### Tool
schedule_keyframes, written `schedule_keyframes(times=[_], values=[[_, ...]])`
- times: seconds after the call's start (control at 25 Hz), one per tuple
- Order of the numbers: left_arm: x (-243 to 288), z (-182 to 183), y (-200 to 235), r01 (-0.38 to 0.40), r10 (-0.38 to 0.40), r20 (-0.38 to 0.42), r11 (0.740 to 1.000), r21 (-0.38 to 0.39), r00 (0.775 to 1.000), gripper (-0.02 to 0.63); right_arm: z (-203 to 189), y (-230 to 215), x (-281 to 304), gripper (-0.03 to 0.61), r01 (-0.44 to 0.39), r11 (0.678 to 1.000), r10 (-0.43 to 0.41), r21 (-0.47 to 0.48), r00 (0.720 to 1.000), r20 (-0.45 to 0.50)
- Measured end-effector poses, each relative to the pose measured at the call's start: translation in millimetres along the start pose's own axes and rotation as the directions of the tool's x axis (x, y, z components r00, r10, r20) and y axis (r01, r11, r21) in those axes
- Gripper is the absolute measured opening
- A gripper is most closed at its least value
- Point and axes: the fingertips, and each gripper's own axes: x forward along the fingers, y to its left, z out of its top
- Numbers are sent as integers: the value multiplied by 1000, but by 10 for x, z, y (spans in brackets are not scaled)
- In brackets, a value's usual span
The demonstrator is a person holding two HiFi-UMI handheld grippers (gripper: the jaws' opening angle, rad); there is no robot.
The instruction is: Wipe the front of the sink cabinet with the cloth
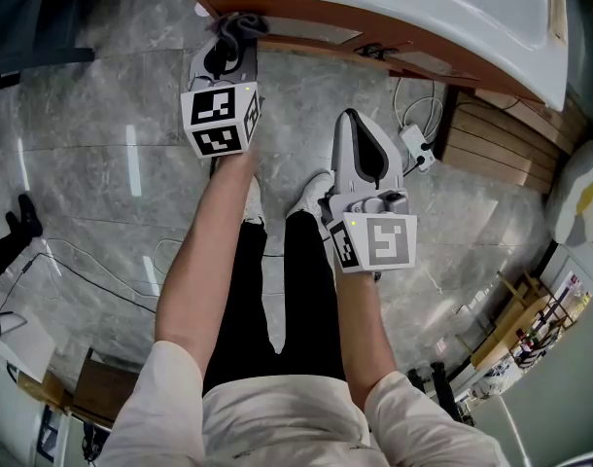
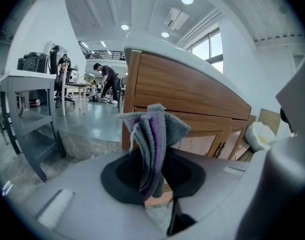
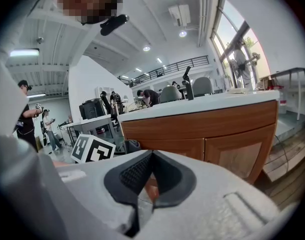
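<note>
The cloth [image 2: 153,139], grey and purple and bunched in upright folds, is clamped in the left gripper [image 2: 153,166] near the 9 o'clock corner of the cabinet front [image 2: 192,96]; contact cannot be confirmed. Judged step: positioning for a wiping stroke. Next move: press the folds against the wood, then sweep toward 3 o'clock. The right gripper [image 3: 148,179], jaws closed on nothing, hangs at 4 o'clock of the left

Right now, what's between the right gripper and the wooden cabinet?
Only bare grey floor, clearest in the head view, separates the right gripper from the cabinet.
</note>
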Motion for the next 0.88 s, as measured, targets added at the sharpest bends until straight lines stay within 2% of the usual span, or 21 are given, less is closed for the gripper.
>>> schedule_keyframes(times=[0.2, 0.36, 0.52, 0.88], values=[[-57, -23, 218, -46, 47, 5, 998, -43, 999, 87, -23, 32, 17, -3, -1, 1000, 1, -2, 1000, -5], [-51, -44, 248, -37, 37, 2, 999, -24, 999, 86, -56, 76, 36, -2, -1, 1000, 1, 0, 1000, -9], [-52, -63, 252, -41, 41, 6, 998, -40, 999, 86, -78, 121, 42, -2, -7, 1000, 7, -2, 1000, -10], [29, -192, 235, -34, 35, 6, 999, -31, 999, 86, -129, 18, 39, -2, 8, 1000, -8, 12, 1000, 3]])
